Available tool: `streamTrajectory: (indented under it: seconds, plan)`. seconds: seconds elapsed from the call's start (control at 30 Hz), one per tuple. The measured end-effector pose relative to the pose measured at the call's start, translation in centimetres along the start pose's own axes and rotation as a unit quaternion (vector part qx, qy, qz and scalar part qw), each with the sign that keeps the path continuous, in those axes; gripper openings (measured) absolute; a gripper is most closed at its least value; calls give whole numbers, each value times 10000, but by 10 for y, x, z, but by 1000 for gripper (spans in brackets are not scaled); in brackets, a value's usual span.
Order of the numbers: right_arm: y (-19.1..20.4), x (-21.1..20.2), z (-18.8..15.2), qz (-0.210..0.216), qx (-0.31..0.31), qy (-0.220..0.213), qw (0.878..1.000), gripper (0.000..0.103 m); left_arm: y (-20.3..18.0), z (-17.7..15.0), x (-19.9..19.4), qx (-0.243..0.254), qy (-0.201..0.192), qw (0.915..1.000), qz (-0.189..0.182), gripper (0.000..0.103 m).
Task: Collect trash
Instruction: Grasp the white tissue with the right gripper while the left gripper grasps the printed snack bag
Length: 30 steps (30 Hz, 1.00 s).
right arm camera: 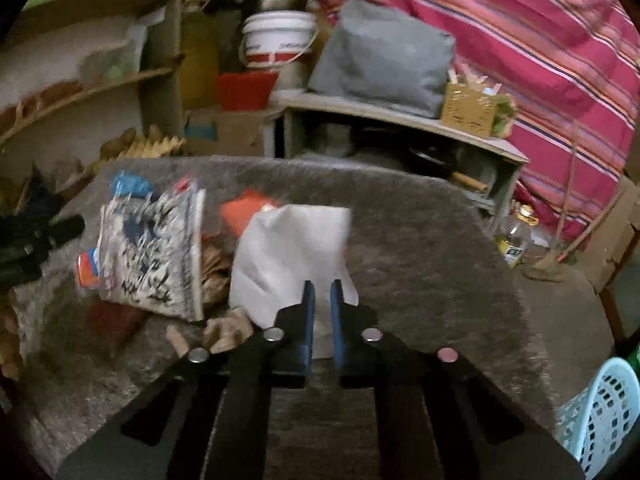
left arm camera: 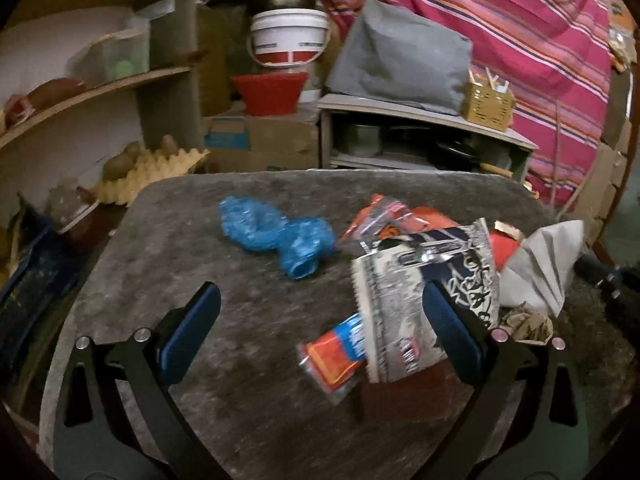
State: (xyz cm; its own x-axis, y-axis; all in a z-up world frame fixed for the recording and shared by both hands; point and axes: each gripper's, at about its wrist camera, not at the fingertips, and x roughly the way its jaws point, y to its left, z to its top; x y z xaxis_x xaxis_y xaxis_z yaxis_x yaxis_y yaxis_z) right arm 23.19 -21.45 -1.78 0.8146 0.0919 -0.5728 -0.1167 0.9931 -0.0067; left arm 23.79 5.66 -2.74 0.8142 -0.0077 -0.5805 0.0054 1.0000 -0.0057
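Observation:
Trash lies on a grey felt-covered table (left arm camera: 180, 280): a crumpled blue plastic bag (left arm camera: 276, 236), a black-and-white printed wrapper (left arm camera: 420, 300), a small orange-and-blue wrapper (left arm camera: 336, 356), red-orange wrappers (left arm camera: 384, 216), brown scraps (left arm camera: 528, 320) and white crumpled paper (left arm camera: 548, 264). My left gripper (left arm camera: 320, 312) is open above the table, its right finger by the printed wrapper. My right gripper (right arm camera: 322, 300) is shut on the white paper (right arm camera: 288, 248), beside the printed wrapper (right arm camera: 156, 256).
A light blue plastic basket (right arm camera: 604, 412) stands at the table's lower right. Wooden shelves (left arm camera: 100, 88) with an egg tray (left arm camera: 160, 168) are at left. A low cabinet (left arm camera: 420, 136) with a grey bag, buckets and a striped pink cloth (left arm camera: 520, 40) stand behind. An oil bottle (right arm camera: 516, 236) stands on the floor.

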Motion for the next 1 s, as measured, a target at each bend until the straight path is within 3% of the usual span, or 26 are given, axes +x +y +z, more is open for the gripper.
streamTrajectory:
  seconds: [0.13,0.2,0.3,0.37,0.4,0.43,0.5,0.53,0.73,1.0]
  plan:
    - [-20,-3,0,-136,144,36,9998,6,-15,0,16,206,105,9996,-153,97]
    - [-27,-1,-3,-91,163,181,9997,6,-18,1,25,226,201,9992,-263,90]
    - [-31,-1,-6,-231,74,208,9995,7,-22,2,35,258,299,9985,-374,72]
    - [-30,-2,-8,-287,-12,279,9992,8,-23,4,38,217,338,9978,-537,49]
    - [-30,-2,-9,-324,-35,301,9990,18,-23,5,38,185,343,9974,-609,43]
    - [-29,-1,-10,-368,-61,326,9988,43,-23,5,37,166,331,9970,-674,32]
    - [-29,-5,-12,-442,-77,236,9987,70,-25,6,31,234,236,9969,-709,20]
    - [-28,-7,-12,-451,-108,209,9987,70,-26,6,27,300,199,9968,-712,14]
    - [-19,-10,-15,-331,-210,278,9988,77,-20,6,10,370,55,9976,-586,5]
    - [14,8,-9,62,-81,244,9996,88,10,8,-31,284,-481,9984,-93,4]
